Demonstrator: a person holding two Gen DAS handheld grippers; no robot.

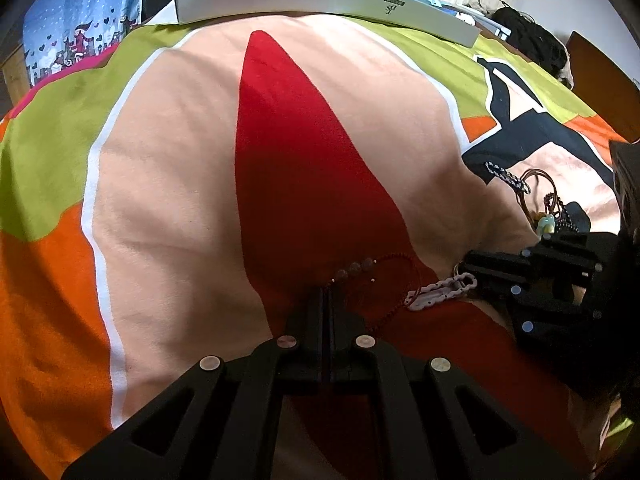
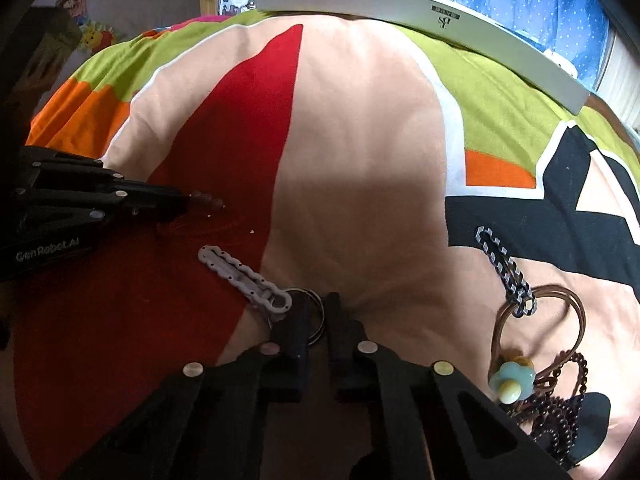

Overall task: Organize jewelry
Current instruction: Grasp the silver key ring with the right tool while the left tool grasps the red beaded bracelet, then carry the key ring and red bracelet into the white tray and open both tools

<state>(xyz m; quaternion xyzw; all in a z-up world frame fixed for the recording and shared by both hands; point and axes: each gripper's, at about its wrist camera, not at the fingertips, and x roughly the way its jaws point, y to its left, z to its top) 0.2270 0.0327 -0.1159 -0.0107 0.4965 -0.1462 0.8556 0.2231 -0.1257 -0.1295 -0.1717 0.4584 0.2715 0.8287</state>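
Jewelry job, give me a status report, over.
Left gripper shut on red bead string. Right gripper closing around white chain's key ring, not clamped. Pile of remaining jewelry right, nothing blocking.

Bare blanket (image 1: 168, 184) ahead; box (image 1: 320, 0) beyond

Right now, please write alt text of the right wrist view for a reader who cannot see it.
The right tongs straddle the metal ring of a white chain lying on a colourful blanket. At the left, the left tongs are shut on a red bead string. More jewelry, including a blue flower charm, lies at the right.
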